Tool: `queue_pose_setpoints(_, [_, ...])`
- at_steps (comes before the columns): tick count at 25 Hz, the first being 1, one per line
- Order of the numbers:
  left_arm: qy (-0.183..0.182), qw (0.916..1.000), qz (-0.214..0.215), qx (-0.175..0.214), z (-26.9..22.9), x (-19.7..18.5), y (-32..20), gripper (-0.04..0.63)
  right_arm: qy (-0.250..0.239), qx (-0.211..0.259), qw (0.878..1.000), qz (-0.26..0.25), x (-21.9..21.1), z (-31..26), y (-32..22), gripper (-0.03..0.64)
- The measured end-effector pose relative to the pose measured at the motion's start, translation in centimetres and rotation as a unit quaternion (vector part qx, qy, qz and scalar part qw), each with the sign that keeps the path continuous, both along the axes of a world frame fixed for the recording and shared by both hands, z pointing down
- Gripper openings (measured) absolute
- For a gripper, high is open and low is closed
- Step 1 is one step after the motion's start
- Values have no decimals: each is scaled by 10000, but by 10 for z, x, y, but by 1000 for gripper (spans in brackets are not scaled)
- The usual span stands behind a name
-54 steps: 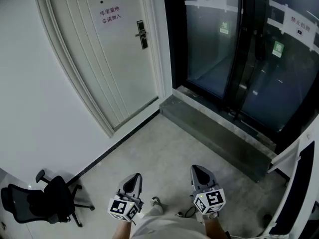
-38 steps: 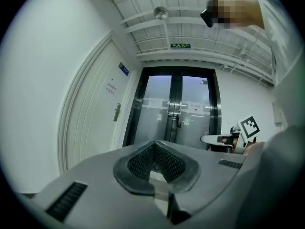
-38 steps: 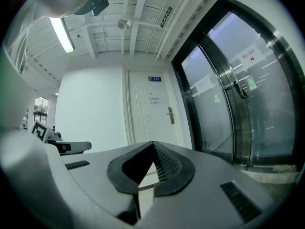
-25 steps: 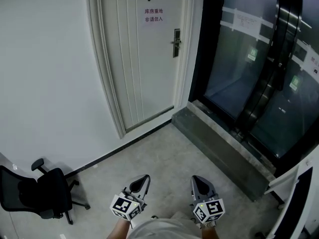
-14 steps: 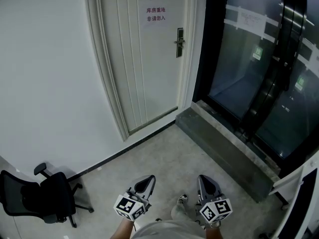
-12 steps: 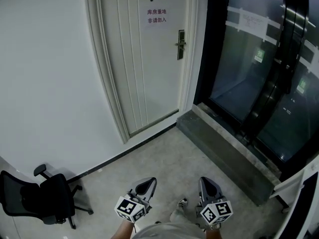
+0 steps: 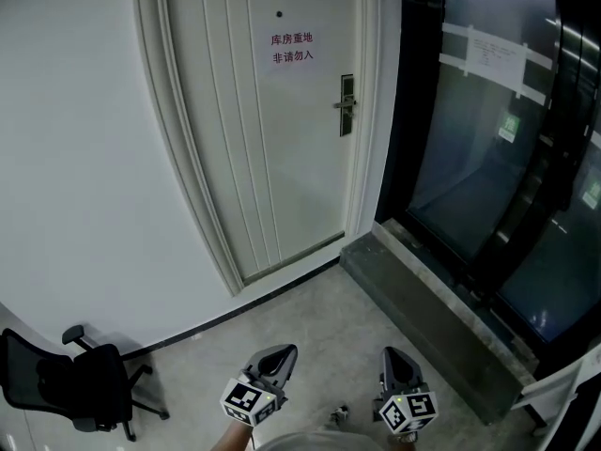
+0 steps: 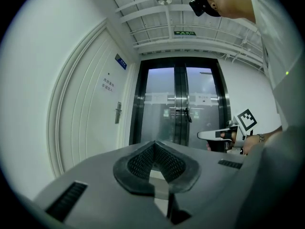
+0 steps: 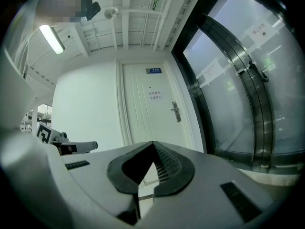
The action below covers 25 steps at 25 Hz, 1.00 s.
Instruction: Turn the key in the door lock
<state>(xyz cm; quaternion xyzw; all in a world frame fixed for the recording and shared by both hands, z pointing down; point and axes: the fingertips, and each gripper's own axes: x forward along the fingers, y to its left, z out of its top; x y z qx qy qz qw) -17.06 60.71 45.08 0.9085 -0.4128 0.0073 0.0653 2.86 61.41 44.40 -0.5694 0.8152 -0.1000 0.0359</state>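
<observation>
Head view: the door lock (image 7: 346,104) sits at mid-height on the right edge of the white door (image 7: 263,139). Its dark plate stands upright, long axis vertical, with the lever reaching left. It is too small to show a key. A paper notice (image 7: 292,47) hangs on the door, left of the lock. Glass doors (image 7: 488,148) and a stone step (image 7: 423,308) lie right of the door, and an office chair (image 7: 70,383) is far left. The left gripper (image 7: 284,352) and right gripper (image 7: 392,355) are well apart from the door.

Left gripper view: jaws together, empty, with the door off to their left.

Right gripper view: jaws together, empty, pointing at the door.
</observation>
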Motion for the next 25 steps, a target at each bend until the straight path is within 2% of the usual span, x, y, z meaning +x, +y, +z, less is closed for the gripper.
queue_pose_setpoints(6, [78, 9996, -156, 209, -6, 51, -57, 5, -64, 117, 9999, 47, 61, -1, -67, 2])
queue_pose_setpoints(10, [22, 9995, -235, 219, -7, 73, -79, 5, -171, -11, 9998, 44, 83, 4, -98, 2])
queue_pose_setpoints(15, [-87, 9993, -339, 133, -7, 79, -111, 5, -225, -119, 9997, -27, 89, 10, -126, 2])
queue_pose_setpoints(19, [-31, 9991, -399, 122, -4, 83, -137, 5, -236, -211, 9995, -12, 95, 19, -150, 2])
queue_pose_setpoints(22, [-95, 9989, -452, -62, 13, 82, -162, 6, -101, -144, 9998, 21, 97, 19, -168, 2])
queue_pose_setpoints(25, [17, 9988, -493, -58, 15, 84, -198, 5, 48, -165, 9997, 164, 104, 23, -193, 2])
